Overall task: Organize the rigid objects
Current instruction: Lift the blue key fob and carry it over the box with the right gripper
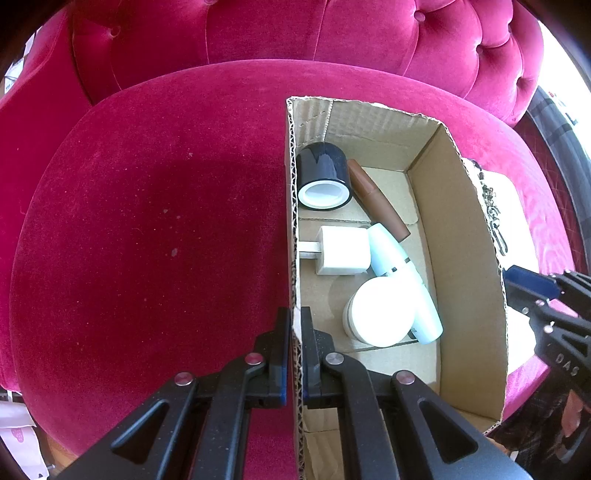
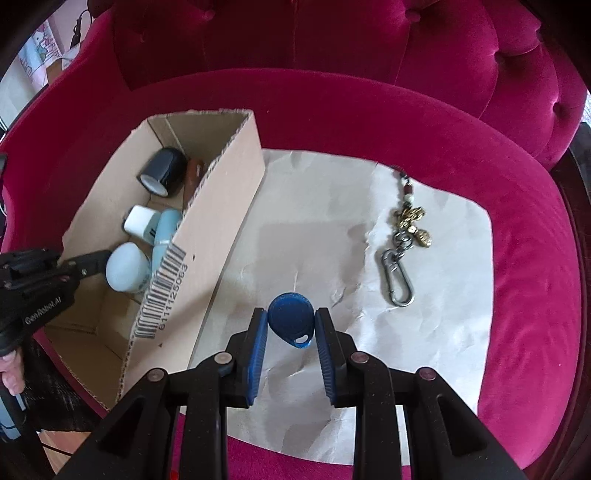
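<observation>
A cardboard box (image 1: 469,258) sits on a pink velvet seat and holds a black roll (image 1: 323,175), a brown tube (image 1: 376,197), a white cube (image 1: 343,251), a pale blue bottle (image 1: 406,280) and a white round jar (image 1: 380,310). My left gripper (image 1: 294,332) is shut on the box's left wall (image 1: 291,206). My right gripper (image 2: 290,325) is shut on a blue key fob (image 2: 291,323), held just above the white paper (image 2: 314,229). The box also shows in the right wrist view (image 2: 221,206). A metal keychain (image 2: 402,240) lies on the paper.
The pink seat cushion (image 1: 147,221) stretches left of the box, with the tufted backrest (image 1: 295,33) behind. The right gripper's body (image 1: 546,306) shows beyond the box's right wall. The left gripper (image 2: 40,280) shows at the box's far side.
</observation>
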A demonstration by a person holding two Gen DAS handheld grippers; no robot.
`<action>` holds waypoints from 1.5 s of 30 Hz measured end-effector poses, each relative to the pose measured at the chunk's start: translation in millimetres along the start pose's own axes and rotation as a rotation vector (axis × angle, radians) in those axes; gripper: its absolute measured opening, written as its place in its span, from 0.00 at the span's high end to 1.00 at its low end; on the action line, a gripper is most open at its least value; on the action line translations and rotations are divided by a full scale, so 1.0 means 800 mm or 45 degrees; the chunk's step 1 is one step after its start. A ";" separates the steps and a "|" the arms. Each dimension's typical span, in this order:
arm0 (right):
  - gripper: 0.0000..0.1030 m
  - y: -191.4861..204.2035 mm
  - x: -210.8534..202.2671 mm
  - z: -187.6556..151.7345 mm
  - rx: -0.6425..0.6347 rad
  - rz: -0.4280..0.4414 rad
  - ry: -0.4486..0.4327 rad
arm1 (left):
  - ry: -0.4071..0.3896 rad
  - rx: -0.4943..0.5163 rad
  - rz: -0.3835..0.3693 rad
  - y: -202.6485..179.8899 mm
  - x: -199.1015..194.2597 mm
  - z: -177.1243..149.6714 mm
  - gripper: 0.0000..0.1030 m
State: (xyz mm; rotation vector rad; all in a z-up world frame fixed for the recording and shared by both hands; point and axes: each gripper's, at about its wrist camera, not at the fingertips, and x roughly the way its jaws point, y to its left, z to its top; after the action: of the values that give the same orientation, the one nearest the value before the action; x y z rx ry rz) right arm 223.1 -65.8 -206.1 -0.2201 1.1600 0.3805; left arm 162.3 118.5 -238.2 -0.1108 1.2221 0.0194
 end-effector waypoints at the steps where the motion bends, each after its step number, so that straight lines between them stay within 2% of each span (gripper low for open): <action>1: 0.73 -0.001 -0.003 0.002 0.002 -0.001 -0.007 | 0.000 0.000 0.000 0.001 0.000 0.000 0.96; 5: 0.73 -0.010 -0.032 0.013 0.007 -0.003 -0.034 | 0.000 0.000 0.000 0.002 -0.001 0.000 0.96; 15: 0.73 0.003 -0.080 0.037 -0.005 -0.008 -0.104 | 0.000 0.000 -0.001 0.002 -0.002 0.000 0.96; 30: 0.73 0.031 -0.091 0.069 -0.052 0.037 -0.177 | 0.001 0.000 -0.001 0.002 -0.002 0.001 0.96; 45: 0.73 0.074 -0.080 0.101 -0.113 0.088 -0.173 | 0.001 0.000 -0.001 0.004 -0.004 0.001 0.96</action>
State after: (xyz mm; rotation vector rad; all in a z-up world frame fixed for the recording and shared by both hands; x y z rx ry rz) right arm 245.3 6.4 -114.6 -0.2281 1.0200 0.5010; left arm 161.3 121.6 -234.9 -0.1113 1.2226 0.0189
